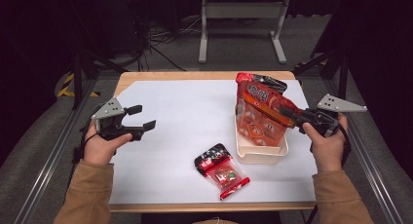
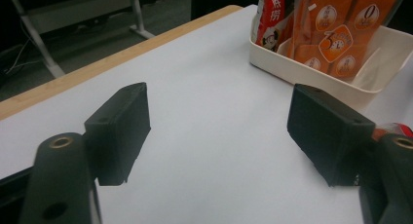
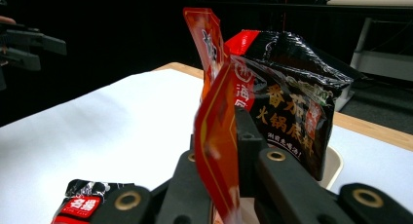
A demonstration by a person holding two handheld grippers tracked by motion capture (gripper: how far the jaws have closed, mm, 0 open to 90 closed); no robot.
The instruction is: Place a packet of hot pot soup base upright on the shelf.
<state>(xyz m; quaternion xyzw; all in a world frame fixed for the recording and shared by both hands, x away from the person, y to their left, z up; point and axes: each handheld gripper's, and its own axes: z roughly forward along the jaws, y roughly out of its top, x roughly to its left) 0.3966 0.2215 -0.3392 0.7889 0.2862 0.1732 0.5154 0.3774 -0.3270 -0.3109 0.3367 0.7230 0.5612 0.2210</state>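
Note:
An orange-red snack packet point(image 1: 260, 119) stands upright in a white box point(image 1: 260, 156) at the table's right. My right gripper point(image 1: 286, 112) is shut on the packet's right edge; in the right gripper view the packet point(image 3: 212, 102) runs edge-on between the jaws of that gripper point(image 3: 219, 151). Behind it in the box leans a dark packet point(image 3: 292, 107) with a red top. My left gripper point(image 1: 143, 116) hovers open over the left of the table, and the left gripper view shows nothing between its jaws point(image 2: 219, 131), with the box point(image 2: 311, 78) farther off.
A small red and black packet point(image 1: 221, 170) lies flat on the white table cover near the front edge, left of the box. The wooden table edge point(image 1: 204, 75) runs along the back. Beyond stand a metal frame and cables on the floor.

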